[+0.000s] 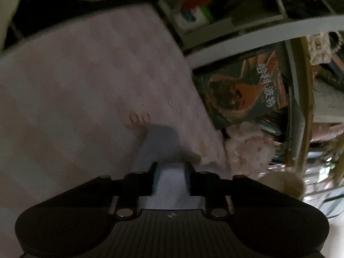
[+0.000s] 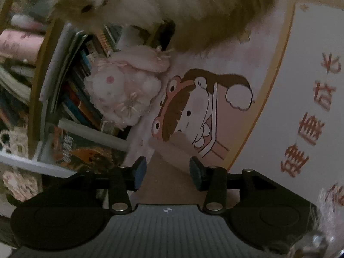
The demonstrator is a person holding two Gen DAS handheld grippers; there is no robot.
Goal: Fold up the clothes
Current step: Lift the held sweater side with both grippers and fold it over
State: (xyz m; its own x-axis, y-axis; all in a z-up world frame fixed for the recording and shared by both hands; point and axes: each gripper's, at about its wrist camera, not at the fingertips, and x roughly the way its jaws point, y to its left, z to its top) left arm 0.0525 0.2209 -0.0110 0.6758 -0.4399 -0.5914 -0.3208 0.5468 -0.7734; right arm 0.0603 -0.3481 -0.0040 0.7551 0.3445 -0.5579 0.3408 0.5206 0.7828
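Left wrist view: the left tongs (image 1: 171,173) are closed on a pale lilac-white cloth (image 1: 160,148), which bunches between the dark pads and runs out ahead of them. The cloth lies on a wide pink checked sheet (image 1: 86,81) that fills the left and middle of the view. To the right of the sheet stands a shelf (image 1: 247,40) with books; one large book cover (image 1: 247,90) shows orange art and pale lettering. A pink plush (image 1: 249,148) sits at the foot of the shelf, just beside the sheet's right edge. The picture is dim and blurred, so the cloth's shape cannot be told.

Right wrist view: the right tongs (image 2: 168,172) stand open, with nothing between the blue-faced pads (image 2: 139,171). Ahead of them lies a printed fabric (image 2: 290,86) with a cartoon face (image 2: 189,111), a yellow border line and red characters on the right. The pink plush (image 2: 120,94) lies at the fabric's left edge, against the books (image 2: 86,99) of the shelf. A tan and white furry shape (image 2: 182,6) fills the far side.
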